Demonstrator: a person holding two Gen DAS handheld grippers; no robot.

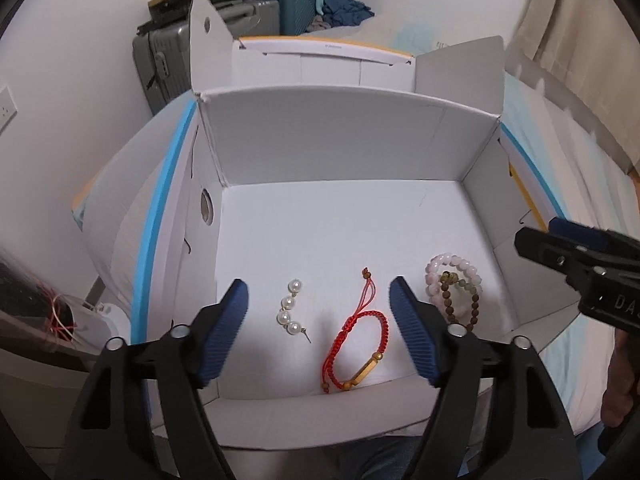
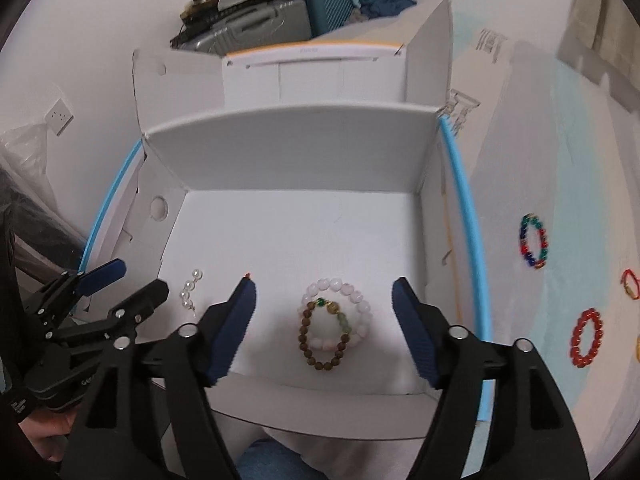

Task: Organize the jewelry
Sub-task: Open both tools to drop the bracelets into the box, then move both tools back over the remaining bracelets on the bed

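An open white cardboard box (image 1: 340, 140) holds jewelry on its floor. A pearl strand (image 1: 289, 312), a red cord bracelet (image 1: 356, 340) and a pink bead bracelet (image 1: 452, 280) with a brown bead bracelet (image 1: 460, 300) over it lie near the front wall. My left gripper (image 1: 320, 320) is open and empty above the pearl strand and red bracelet. My right gripper (image 2: 324, 320) is open and empty above the pink bracelet (image 2: 340, 304) and brown bracelet (image 2: 320, 340). The pearl strand (image 2: 190, 288) lies to its left.
Outside the box on the right, on the bedsheet, lie a multicoloured bead bracelet (image 2: 533, 241), a red bead bracelet (image 2: 586, 338) and a red cord bracelet (image 2: 631, 285). Suitcases (image 1: 224, 40) stand behind the box by the wall.
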